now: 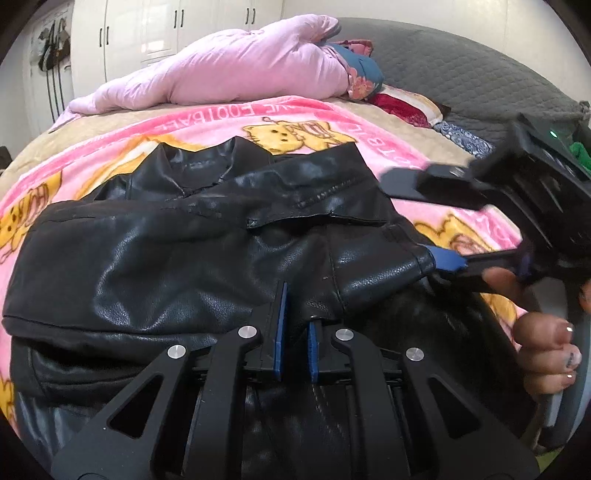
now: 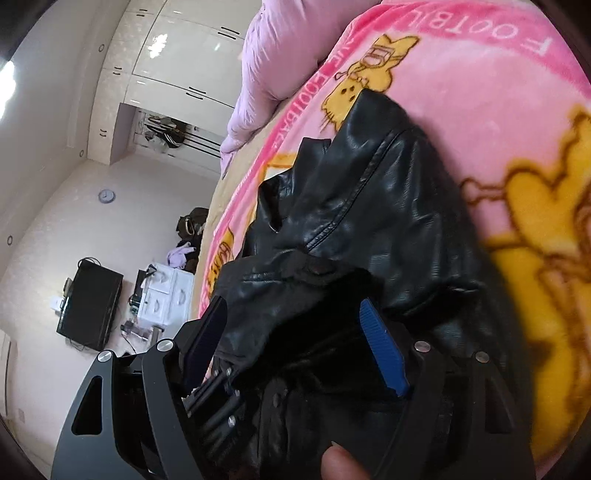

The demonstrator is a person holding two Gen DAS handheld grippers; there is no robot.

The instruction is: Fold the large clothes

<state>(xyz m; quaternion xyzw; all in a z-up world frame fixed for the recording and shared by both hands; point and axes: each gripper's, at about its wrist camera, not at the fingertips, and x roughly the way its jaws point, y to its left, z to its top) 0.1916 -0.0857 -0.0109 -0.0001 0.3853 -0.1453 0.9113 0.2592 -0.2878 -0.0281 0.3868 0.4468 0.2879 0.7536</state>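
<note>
Lying partly folded on the pink cartoon blanket [image 1: 369, 122] is the black leather jacket [image 1: 166, 251], which serves as the reference for every position below. Its collar is pointing toward the far side of the bed, one sleeve is lying crosswise over the chest, and the lower body is being doubled up toward the near side. The left gripper [image 1: 295, 332] is sitting at the near edge of the jacket with its blue-padded jaws drawn almost together, and a thin fold of the leather is being pinched between the pads. The right gripper [image 2: 295, 332] is positioned at the jacket's right edge; in the left wrist view one blue pad is touching the corner of a leather fold there. Its jaws are standing wide apart, and in the right wrist view bunched leather is lying in the gap between them; the pads are not pressing on the material. The person's hand [image 1: 546, 350] is wrapping the handle of the right gripper, just beside the jacket's near right corner. Beyond the jacket's collar, a pink quilt [image 1: 229, 70] is lying bundled on the bed, well apart from the jacket. White wardrobe doors [image 1: 159, 29] are standing behind the quilt, further from the jacket still.
</note>
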